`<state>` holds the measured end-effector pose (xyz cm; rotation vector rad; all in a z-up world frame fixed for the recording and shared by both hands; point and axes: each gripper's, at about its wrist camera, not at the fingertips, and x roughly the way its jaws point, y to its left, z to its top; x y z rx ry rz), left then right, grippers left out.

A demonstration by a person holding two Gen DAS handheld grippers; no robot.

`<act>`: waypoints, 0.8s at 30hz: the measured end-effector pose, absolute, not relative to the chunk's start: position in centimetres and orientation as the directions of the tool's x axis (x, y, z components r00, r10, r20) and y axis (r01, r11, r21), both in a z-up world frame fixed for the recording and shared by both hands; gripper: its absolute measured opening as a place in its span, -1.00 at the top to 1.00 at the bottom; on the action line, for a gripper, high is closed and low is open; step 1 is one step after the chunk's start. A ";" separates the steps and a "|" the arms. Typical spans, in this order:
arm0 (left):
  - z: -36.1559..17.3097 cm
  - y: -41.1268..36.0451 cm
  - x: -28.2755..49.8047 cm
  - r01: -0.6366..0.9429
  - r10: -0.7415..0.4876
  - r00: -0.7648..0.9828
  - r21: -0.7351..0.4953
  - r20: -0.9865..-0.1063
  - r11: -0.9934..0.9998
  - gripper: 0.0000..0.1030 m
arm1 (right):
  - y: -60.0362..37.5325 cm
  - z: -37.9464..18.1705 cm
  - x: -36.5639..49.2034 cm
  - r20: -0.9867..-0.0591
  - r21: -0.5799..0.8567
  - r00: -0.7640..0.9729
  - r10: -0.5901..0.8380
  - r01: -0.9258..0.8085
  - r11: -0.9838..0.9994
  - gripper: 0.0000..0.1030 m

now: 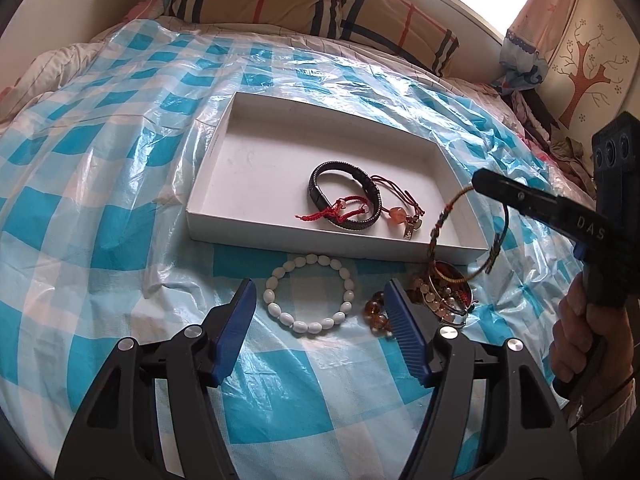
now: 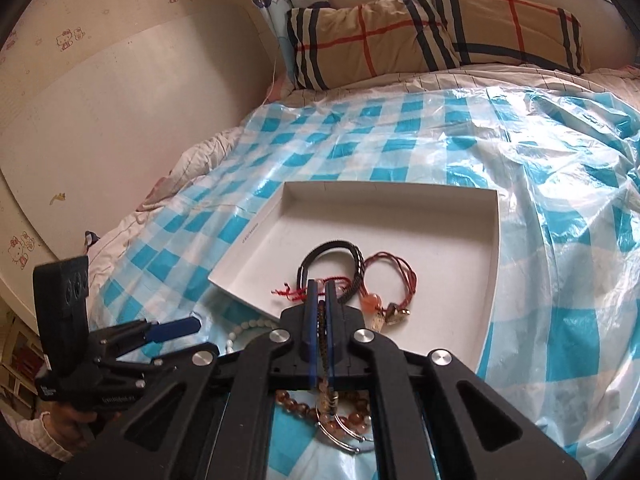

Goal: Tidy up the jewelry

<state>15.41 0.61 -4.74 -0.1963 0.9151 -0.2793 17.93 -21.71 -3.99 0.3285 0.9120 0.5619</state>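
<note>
- Left tongs (image 1: 320, 336) stand wide apart just above the checked plastic sheet (image 1: 100, 184) on the bed, gripping nothing; the white bead bracelet (image 1: 310, 294) lies flat on the sheet just beyond the two blue pads.
- Right tongs (image 2: 320, 292) are pressed together on a thin multicoloured cord bracelet (image 1: 466, 236), which hangs as a loop below the tips, over the near right corner of the white tray (image 1: 224, 136).
- Inside the tray, toward its near right part, lie a black braided bracelet (image 1: 346, 196), a red string bracelet (image 1: 332, 212) across it, and a red cord with an orange stone (image 1: 394, 212) just right of them.
- Far and left parts of the tray floor are bare, bounded by low upright walls.
- Outside the tray's near edge, a heap of amber beads and bangles (image 1: 444, 296) sits beside the left tongs' right pad.
- Open sheet spreads left and far of the tray, up to the plaid pillow (image 1: 312, 4).
</note>
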 end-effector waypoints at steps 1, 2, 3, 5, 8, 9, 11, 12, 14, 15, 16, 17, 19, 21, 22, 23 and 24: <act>-4.8 0.6 15.4 0.156 -0.322 0.576 -0.286 -0.752 0.946 -0.24 | -21.6 -3.8 18.3 -0.641 0.501 0.486 0.594 -0.321 0.804 0.92; -4.8 0.6 15.4 0.156 -0.322 0.575 -0.286 -0.752 0.945 -0.24 | -21.4 -3.6 18.6 -0.633 0.507 0.489 0.600 -0.324 0.799 0.92; -4.8 0.6 15.4 0.155 -0.323 0.575 -0.287 -0.752 0.945 -0.24 | -21.2 -3.4 19.0 -0.625 0.514 0.490 0.607 -0.327 0.793 0.92; -4.9 0.7 15.5 0.148 -0.323 0.578 -0.293 -0.750 0.945 -0.25 | -20.8 -3.3 19.9 -0.608 0.533 0.491 0.624 -0.330 0.779 0.92; -4.9 0.9 15.5 0.134 -0.324 0.582 -0.305 -0.746 0.943 -0.25 | -20.7 -3.8 21.4 -0.607 0.554 0.496 0.621 -0.296 0.778 0.91; -4.9 1.0 15.5 0.132 -0.325 0.583 -0.308 -0.745 0.942 -0.25 | -20.7 -4.4 22.0 -0.637 0.536 0.487 0.598 -0.277 0.797 0.75; -4.8 0.9 15.5 0.134 -0.328 0.583 -0.310 -0.744 0.941 -0.26 | -21.5 -5.3 22.2 -0.687 0.481 0.503 0.525 -0.227 0.847 0.20; -4.7 0.8 15.4 0.139 -0.331 0.582 -0.310 -0.743 0.941 -0.26 | -22.2 -5.6 22.0 -0.695 0.479 0.502 0.515 -0.211 0.852 0.18; -4.6 0.6 15.3 0.147 -0.334 0.582 -0.307 -0.742 0.940 -0.27 | -23.6 -5.6 20.9 -0.702 0.468 0.511 0.495 -0.192 0.862 0.18; -4.6 0.5 15.3 0.151 -0.336 0.580 -0.307 -0.742 0.940 -0.28 | -24.2 -5.6 20.1 -0.710 0.461 0.510 0.486 -0.187 0.868 0.18; -4.7 0.4 15.4 0.156 -0.339 0.576 -0.307 -0.744 0.939 -0.29 | -24.7 -5.7 19.3 -0.717 0.458 0.502 0.483 -0.184 0.870 0.18; -4.7 0.2 15.4 0.161 -0.342 0.573 -0.307 -0.745 0.938 -0.29 | -25.1 -5.9 18.4 -0.727 0.455 0.490 0.481 -0.181 0.872 0.18; -4.6 -0.2 15.4 0.175 -0.351 0.566 -0.308 -0.746 0.935 -0.31 | -25.8 -6.8 16.6 -0.754 0.452 0.451 0.478 -0.172 0.875 0.18; -4.6 -0.8 15.4 0.202 -0.365 0.553 -0.304 -0.749 0.931 -0.33 | -26.1 -7.9 15.1 -0.773 0.460 0.411 0.483 -0.162 0.873 0.18; -4.5 -1.3 15.5 0.218 -0.366 0.550 -0.294 -0.751 0.931 -0.33 | -26.1 -8.5 14.5 -0.782 0.458 0.394 0.482 -0.160 0.874 0.18; -4.4 -1.7 15.5 0.231 -0.362 0.551 -0.280 -0.752 0.932 -0.33 | -26.1 -9.1 14.0 -0.792 0.456 0.377 0.481 -0.159 0.876 0.18; -4.2 -2.1 15.4 0.243 -0.359 0.551 -0.267 -0.753 0.932 -0.35 | -26.0 -9.7 13.8 -0.799 0.456 0.362 0.480 -0.155 0.876 0.18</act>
